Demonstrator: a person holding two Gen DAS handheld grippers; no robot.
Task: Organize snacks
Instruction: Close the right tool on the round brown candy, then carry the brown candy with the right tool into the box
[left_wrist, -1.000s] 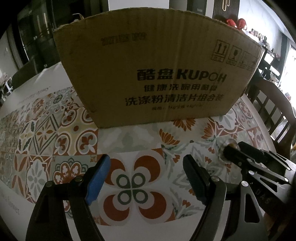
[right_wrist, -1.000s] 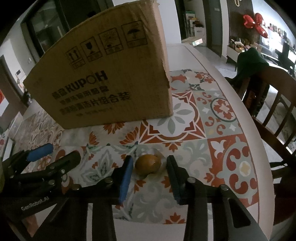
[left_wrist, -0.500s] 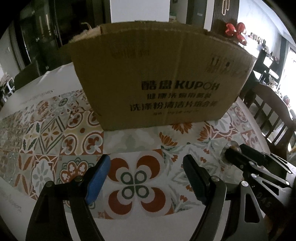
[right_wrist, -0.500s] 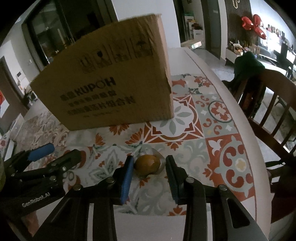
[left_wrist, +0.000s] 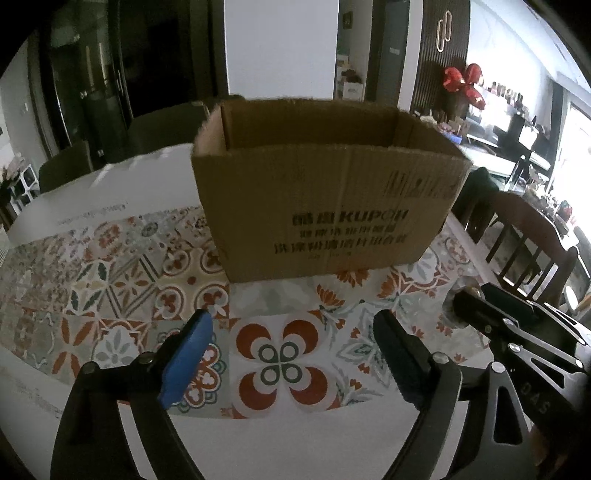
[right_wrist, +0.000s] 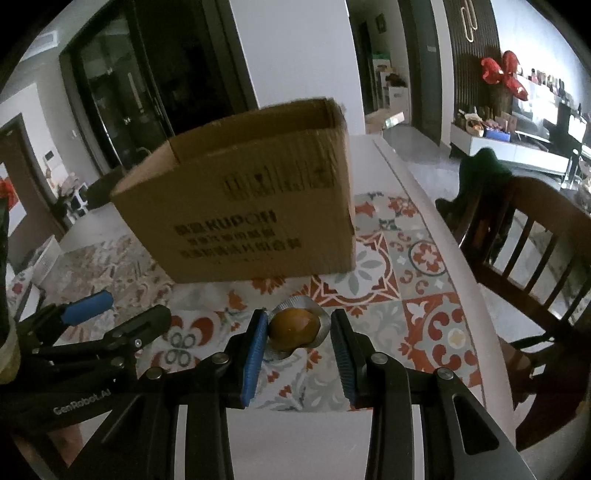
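The right gripper (right_wrist: 299, 332) pinches a small snack (right_wrist: 293, 328), a brownish-orange lump in a clear, crinkled wrapper, between its blue pads, held above the patterned tablecloth (right_wrist: 432, 321). At twelve o'clock from it stands the open cardboard box (right_wrist: 251, 206) (dark print on its near face, top flaps gone or folded away), its near wall rising between the snack and the box's hollow. What lies inside cannot be seen from either camera.

The left gripper (left_wrist: 291, 354) hangs over a red-and-green flower tile with nothing between its pads; its jaws are opening and stand well apart. In its view the box (left_wrist: 325, 206) sits at twelve o'clock, and the right gripper's black fingers (left_wrist: 491, 314) reach in at about three o'clock. A wooden chair (right_wrist: 535, 251) stands beside the table's edge at three o'clock, a dark garment (right_wrist: 480, 170) draped on its back.
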